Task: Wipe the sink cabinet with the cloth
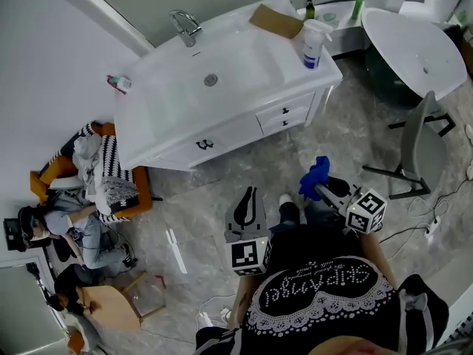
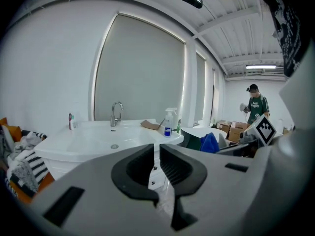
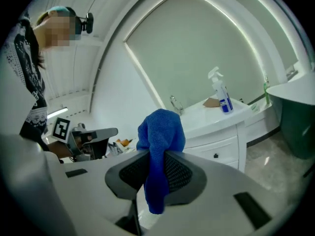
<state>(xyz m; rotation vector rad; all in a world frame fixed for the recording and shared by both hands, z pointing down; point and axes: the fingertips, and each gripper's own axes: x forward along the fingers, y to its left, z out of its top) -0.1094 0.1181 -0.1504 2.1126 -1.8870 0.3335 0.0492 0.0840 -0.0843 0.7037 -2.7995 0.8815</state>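
Observation:
The white sink cabinet stands ahead of me, with its basin, a faucet and drawers facing me; it also shows in the left gripper view and the right gripper view. My right gripper is shut on a blue cloth, which bunches above the jaws and hangs below them. It hovers over the floor, well short of the cabinet. My left gripper is shut with nothing in it and points at the cabinet front.
A spray bottle and a piece of cardboard sit on the counter's right end. A white bathtub and a grey chair stand at the right. An orange couch with clothes and seated people are at the left.

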